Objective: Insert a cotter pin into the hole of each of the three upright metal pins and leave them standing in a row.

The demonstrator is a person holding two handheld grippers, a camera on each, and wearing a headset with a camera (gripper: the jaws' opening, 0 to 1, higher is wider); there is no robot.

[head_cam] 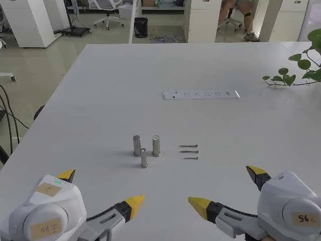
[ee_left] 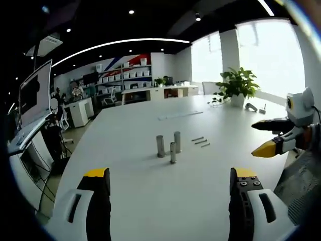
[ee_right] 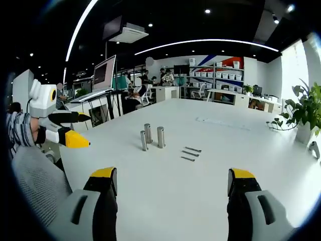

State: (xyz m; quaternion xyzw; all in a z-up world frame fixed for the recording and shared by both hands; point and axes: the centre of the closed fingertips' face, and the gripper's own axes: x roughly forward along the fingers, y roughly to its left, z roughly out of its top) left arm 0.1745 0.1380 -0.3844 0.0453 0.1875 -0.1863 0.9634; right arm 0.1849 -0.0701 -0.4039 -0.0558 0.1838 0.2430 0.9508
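- Head view: we hold the left gripper (head_cam: pixel 102 188) and the right gripper (head_cam: pixel 226 187) over the white table (head_cam: pixel 100 100), well apart from the power strip (head_cam: pixel 201 95) on its near side, each with jaws spread wide and empty
- Between the power strip and the grippers, three metal pins (head_cam: pixel 144 157) stand upright in a tight cluster, two side by side and one closer to us; three cotter pins (head_cam: pixel 189 151) lie flat and parallel on the table, near the power strip's middle
- Left gripper view: our jaws gape, the metal pins (ee_left: pixel 169 145) and cotter pins (ee_left: pixel 200 141) lying short of the power strip (ee_left: pixel 179 115)
- Right gripper view: jaws parted again, and the metal pins (ee_right: pixel 152 136) stand left of the loose cotter pins (ee_right: pixel 189 153), all nearer than the power strip (ee_right: pixel 223 123)
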